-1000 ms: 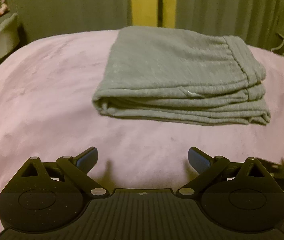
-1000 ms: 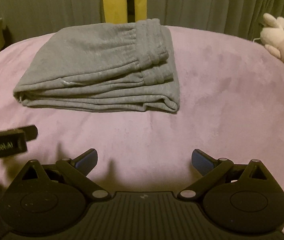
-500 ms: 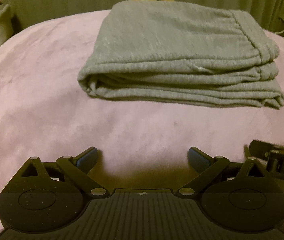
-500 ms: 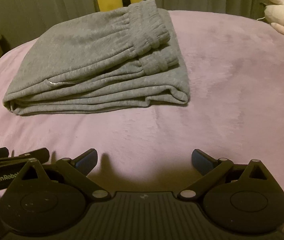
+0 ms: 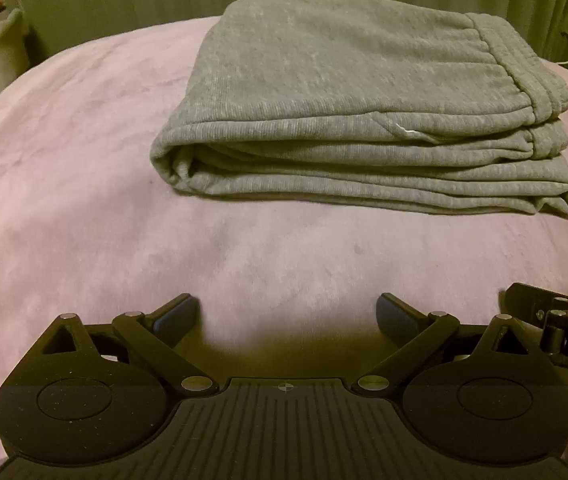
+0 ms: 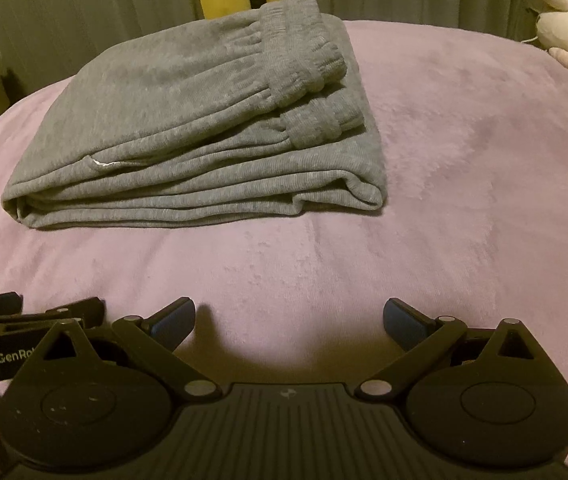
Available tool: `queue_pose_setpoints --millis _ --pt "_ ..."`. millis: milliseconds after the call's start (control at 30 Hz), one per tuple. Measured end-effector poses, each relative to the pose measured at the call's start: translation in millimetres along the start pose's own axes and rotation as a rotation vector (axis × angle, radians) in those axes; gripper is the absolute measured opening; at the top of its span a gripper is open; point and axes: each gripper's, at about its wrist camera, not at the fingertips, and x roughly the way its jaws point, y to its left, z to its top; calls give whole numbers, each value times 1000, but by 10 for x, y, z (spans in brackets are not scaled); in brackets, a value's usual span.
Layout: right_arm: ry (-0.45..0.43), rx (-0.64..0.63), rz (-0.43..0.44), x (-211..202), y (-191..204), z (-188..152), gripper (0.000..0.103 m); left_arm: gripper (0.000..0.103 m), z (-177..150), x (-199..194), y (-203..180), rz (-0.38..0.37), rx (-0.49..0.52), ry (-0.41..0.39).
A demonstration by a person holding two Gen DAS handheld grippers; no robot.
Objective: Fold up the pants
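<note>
Across the upper middle of both frames, your gray sweatpants (image 5: pixel 364 120) lie folded into a compact stack on the pink blanket (image 5: pixel 63 200), and the fold looks finished. Your left gripper (image 5: pixel 288 314) sits at the bottom of its frame with fingers spread wide and nothing between them; your right gripper (image 6: pixel 290 318) is equally wide and empty. Both hang short of the stack, well apart from it, which reads as you backing off so the layers stay undisturbed.

Your left view shows the rounded fold at the stack's left end and the pocket's pale stitch. Your right view shows what that one barely catches: the gathered waistband (image 6: pixel 304 48) on top at the right, the ribbed cuff beneath it, and a plush toy (image 6: pixel 564 28) at upper right.
</note>
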Motion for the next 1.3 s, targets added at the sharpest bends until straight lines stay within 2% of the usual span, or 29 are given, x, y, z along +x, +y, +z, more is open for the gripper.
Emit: queue_pose_setpoints --millis 1300 --pt "26 -84 -55 106 115 -23 100 103 -16 12 -28 10 7 -2"
